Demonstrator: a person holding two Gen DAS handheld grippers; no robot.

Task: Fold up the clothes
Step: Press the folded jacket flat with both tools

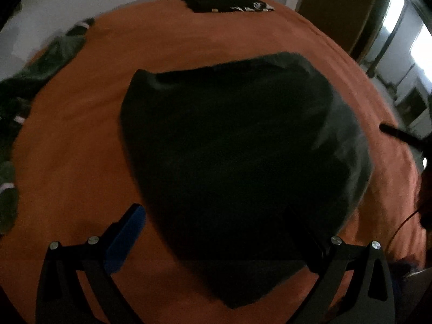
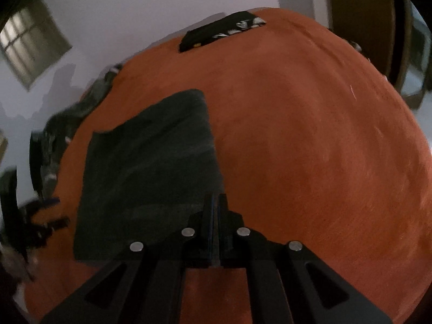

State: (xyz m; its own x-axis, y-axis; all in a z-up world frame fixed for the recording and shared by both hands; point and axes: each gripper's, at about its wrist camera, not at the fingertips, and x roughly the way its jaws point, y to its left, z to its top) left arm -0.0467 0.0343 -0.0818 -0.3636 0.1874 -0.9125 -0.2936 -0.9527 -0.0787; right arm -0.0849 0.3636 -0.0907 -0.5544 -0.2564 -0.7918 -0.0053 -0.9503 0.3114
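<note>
garment (image 1: 229, 148): dark matt cloth | bedcover (image 1: 81, 148): orange napped fabric | claw (image 2: 215, 202): matt black plastic

The scene is viewed from two wrist-mounted fisheye cameras, each aimed steeply down along its fingers at an orange bed cover (image 1: 81, 140). From the left camera, a dark garment (image 1: 237, 156) is seen close below, filling the middle. From the right, the same garment (image 2: 145, 172) is seen at the left. A folded black pile (image 1: 226, 1) (image 2: 221, 31) at the far edge is shared.
</note>
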